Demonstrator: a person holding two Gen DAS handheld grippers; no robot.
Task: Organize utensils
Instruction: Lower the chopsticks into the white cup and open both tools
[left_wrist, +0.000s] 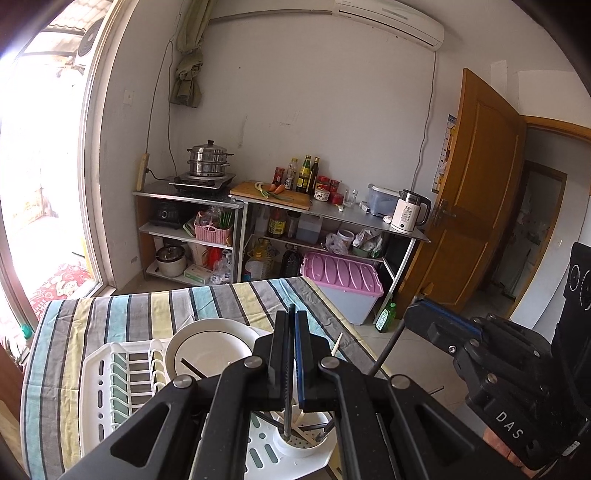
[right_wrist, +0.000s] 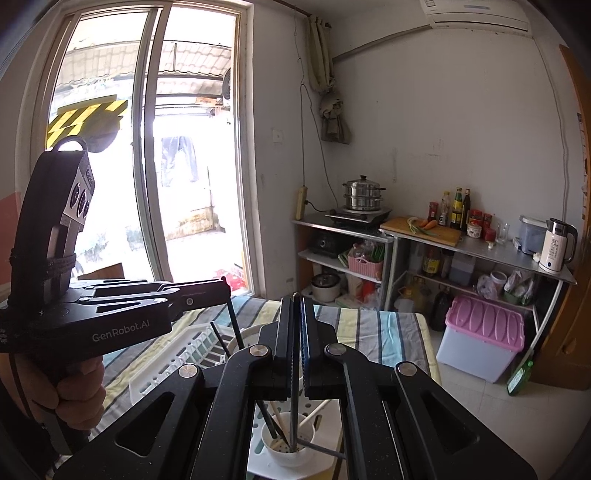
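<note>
My left gripper (left_wrist: 290, 321) is shut on a dark chopstick (left_wrist: 287, 417) whose lower end stands in the white utensil cup (left_wrist: 303, 448) of the white dish rack (left_wrist: 99, 391). My right gripper (right_wrist: 296, 314) is shut on another dark chopstick (right_wrist: 294, 421) whose tip rests in the same cup (right_wrist: 286, 452). Several more chopsticks, dark and pale, lean in the cup. A white plate (left_wrist: 210, 349) stands in the rack. The right gripper shows at the right of the left wrist view (left_wrist: 417, 306); the left gripper shows at the left of the right wrist view (right_wrist: 221, 288).
The rack sits on a table with a striped cloth (left_wrist: 147, 306). Behind stand metal shelves with a steamer pot (left_wrist: 207, 159), sauce bottles (left_wrist: 304, 173), a cutting board (left_wrist: 271, 194) and a white kettle (left_wrist: 408, 216). A pink-lidded bin (left_wrist: 343, 275) is on the floor.
</note>
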